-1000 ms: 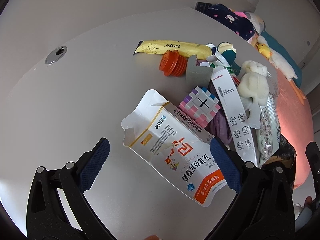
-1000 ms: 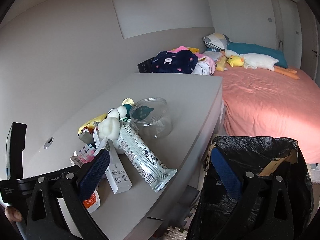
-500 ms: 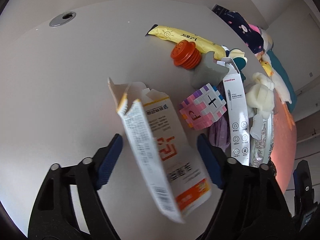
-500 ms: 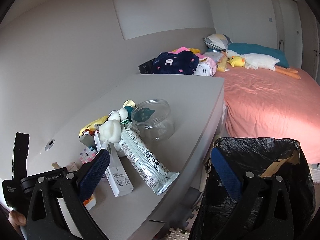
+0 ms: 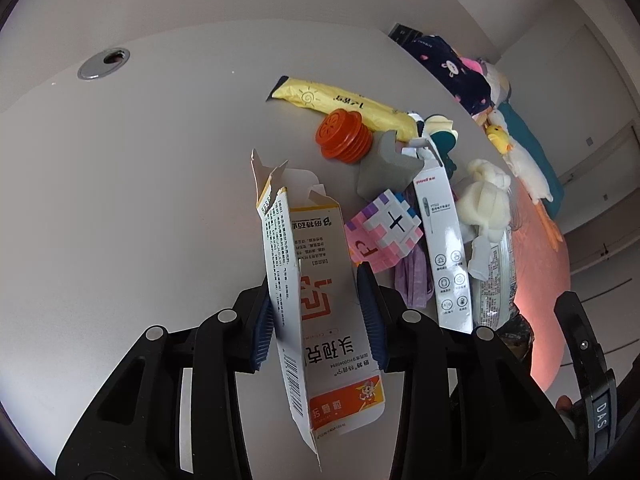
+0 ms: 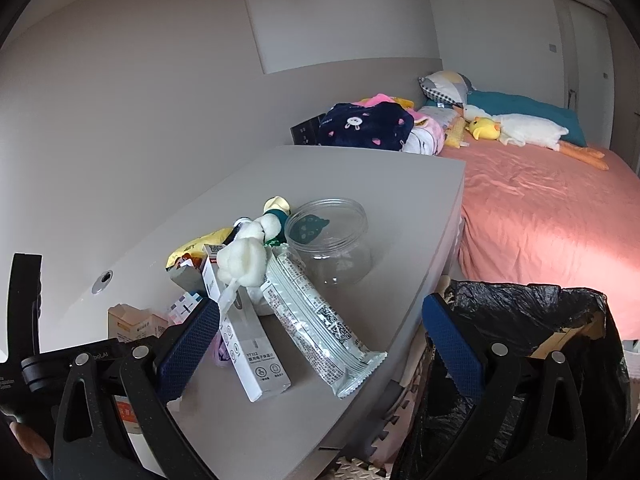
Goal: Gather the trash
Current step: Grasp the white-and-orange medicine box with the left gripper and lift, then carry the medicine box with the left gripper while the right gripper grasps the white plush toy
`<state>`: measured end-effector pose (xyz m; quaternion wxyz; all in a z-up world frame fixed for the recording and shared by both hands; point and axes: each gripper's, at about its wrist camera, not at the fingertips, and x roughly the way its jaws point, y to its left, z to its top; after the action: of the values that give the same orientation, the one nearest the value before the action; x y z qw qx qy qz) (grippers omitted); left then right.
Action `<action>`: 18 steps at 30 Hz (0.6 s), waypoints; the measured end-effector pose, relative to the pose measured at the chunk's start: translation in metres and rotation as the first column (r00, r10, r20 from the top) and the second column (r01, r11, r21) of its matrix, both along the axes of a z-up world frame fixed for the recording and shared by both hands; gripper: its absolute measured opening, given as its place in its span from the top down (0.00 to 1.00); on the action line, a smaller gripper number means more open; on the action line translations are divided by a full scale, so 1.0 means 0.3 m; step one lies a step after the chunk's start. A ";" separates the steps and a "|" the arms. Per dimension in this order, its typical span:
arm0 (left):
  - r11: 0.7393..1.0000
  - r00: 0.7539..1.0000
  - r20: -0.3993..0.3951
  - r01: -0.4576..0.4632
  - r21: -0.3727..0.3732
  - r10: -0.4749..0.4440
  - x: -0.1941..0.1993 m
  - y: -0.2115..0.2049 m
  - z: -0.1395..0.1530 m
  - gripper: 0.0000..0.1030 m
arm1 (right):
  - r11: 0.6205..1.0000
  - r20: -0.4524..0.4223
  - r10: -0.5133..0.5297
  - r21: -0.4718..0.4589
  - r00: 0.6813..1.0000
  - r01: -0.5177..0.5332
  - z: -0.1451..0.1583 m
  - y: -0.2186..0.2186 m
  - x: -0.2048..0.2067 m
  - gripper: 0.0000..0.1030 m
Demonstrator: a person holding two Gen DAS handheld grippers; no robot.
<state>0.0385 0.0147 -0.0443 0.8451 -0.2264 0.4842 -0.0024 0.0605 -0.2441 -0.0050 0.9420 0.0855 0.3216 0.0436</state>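
My left gripper (image 5: 318, 316) is shut on a torn white and orange medicine carton (image 5: 316, 288), gripping its sides and holding it tilted above the grey table (image 5: 140, 184). The carton also shows in the right wrist view (image 6: 132, 326). More trash lies on the table: a yellow wrapper (image 5: 344, 104), a white thermometer box (image 5: 444, 248) and a silver wrapper (image 6: 320, 316). My right gripper (image 6: 316, 340) is open and empty, beside the table's edge. A black trash bag (image 6: 520, 320) stands open below it on the right.
On the table lie an orange disc toy (image 5: 344, 138), a pink and white puzzle cube (image 5: 384, 234), a grey block (image 5: 386, 166), a white plush (image 5: 484, 204) and a clear jar (image 6: 330, 236). A pink bed (image 6: 540, 216) with plush toys lies behind.
My left gripper has shut on the carton, which lay flat on the table, and lifted it up on its edge. The right gripper has stayed open and barely moved.
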 end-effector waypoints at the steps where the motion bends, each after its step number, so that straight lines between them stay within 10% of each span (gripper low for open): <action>1: 1.000 1.000 0.009 -0.004 0.005 0.004 0.001 0.007 0.010 0.63 | 1.000 0.000 0.004 0.004 1.000 -0.004 -0.001 0.008 0.004 0.02; 9: 0.998 0.997 0.052 -0.058 0.037 0.056 0.026 0.091 0.050 0.63 | 0.998 -0.024 0.038 0.045 0.999 -0.037 -0.017 0.092 0.092 0.03; 18: 0.997 0.996 0.067 -0.062 0.045 0.059 0.066 0.143 0.038 0.63 | 0.997 -0.064 0.076 0.008 0.995 -0.075 -0.048 0.184 0.199 0.29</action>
<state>0.0584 0.0575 -0.0328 0.8654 -0.2207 0.4490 0.0272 0.1202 -0.1888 -0.0193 0.9286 0.0775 0.3545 0.0774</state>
